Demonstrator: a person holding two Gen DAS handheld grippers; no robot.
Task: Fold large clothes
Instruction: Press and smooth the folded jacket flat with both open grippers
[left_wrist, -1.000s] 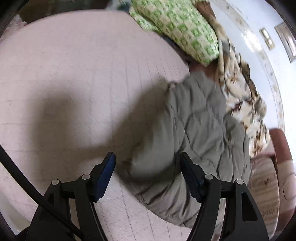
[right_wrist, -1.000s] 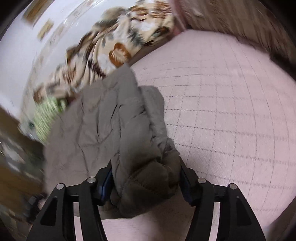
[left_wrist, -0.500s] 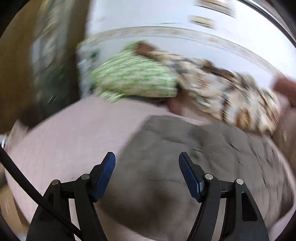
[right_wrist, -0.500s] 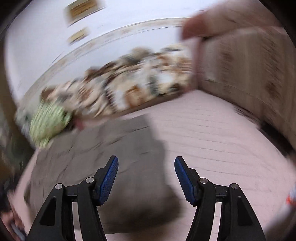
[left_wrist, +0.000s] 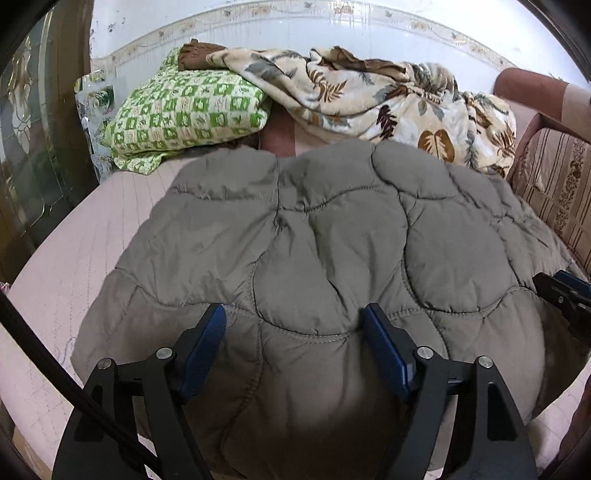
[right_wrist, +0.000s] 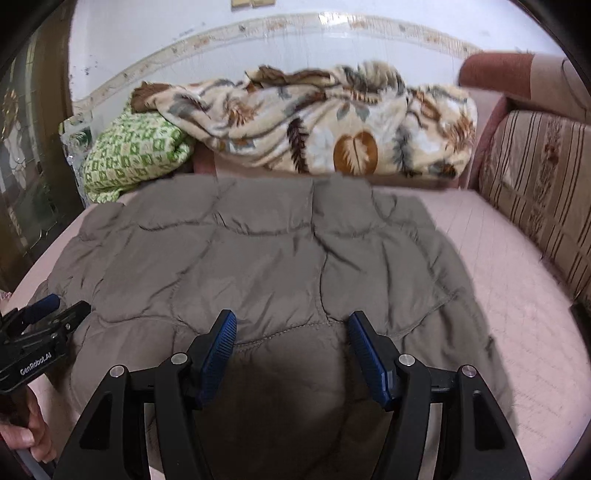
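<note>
Lying spread flat on a pink bed (right_wrist: 517, 258), a grey quilted jacket (left_wrist: 332, 229) sits beneath both grippers: left gripper (left_wrist: 293, 347) jaws opening, right gripper (right_wrist: 291, 347) jaws apart, neither gripping it.

Matt quilted cloth jacket (left_wrist: 332, 236)
</note>
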